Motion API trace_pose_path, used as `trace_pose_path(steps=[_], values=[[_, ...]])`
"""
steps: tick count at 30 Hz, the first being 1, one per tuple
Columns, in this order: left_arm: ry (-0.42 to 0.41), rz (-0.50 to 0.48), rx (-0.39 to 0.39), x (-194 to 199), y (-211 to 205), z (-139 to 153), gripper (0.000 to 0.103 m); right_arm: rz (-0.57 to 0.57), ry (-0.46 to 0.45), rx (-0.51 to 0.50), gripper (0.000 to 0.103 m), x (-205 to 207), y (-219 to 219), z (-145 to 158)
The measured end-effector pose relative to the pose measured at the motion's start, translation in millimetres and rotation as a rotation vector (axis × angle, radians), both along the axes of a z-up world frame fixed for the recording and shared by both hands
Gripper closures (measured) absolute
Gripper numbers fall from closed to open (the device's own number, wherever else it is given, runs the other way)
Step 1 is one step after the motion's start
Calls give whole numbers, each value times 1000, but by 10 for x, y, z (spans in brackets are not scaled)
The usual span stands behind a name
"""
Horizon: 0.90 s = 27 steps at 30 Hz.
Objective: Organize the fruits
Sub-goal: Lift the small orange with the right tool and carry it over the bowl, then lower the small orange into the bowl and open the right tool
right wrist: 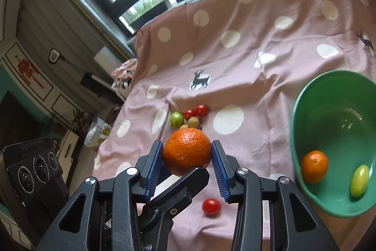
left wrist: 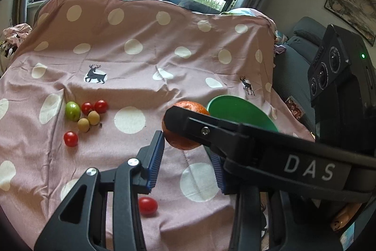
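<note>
My right gripper (right wrist: 187,154) is shut on a large orange (right wrist: 187,154) and holds it above the pink dotted cloth (right wrist: 235,77). In the left wrist view the same orange (left wrist: 182,142) shows behind the right gripper's finger, just ahead of my left gripper (left wrist: 188,157), which is open and empty. A green bowl (right wrist: 305,109) at the right holds a small orange (right wrist: 314,166) and a yellow-green fruit (right wrist: 359,180). A cluster of a green fruit (left wrist: 72,111), red tomatoes (left wrist: 101,106) and tan fruits (left wrist: 83,125) lies at the left. One red tomato (left wrist: 147,205) lies near the front.
A black camera box (left wrist: 333,69) stands at the right of the table, beside a grey sofa (left wrist: 293,62). Windows with plants run along the back. Another red tomato (left wrist: 70,139) lies alone below the cluster.
</note>
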<state>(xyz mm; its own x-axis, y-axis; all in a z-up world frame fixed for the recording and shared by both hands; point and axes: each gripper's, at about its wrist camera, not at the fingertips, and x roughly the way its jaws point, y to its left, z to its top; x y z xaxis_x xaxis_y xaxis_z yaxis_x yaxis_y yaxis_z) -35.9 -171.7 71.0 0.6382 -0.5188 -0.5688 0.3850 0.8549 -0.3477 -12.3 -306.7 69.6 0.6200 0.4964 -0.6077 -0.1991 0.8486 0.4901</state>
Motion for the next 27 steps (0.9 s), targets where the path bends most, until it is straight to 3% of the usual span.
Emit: trace_pose_path(steps=[13, 27], values=[[-42, -123, -6, 125, -695, 116, 64, -125, -71, 47, 59, -97, -687, 183], [27, -208, 18, 333, -1276, -78, 64, -239, -12, 79, 59, -66, -1282, -10]])
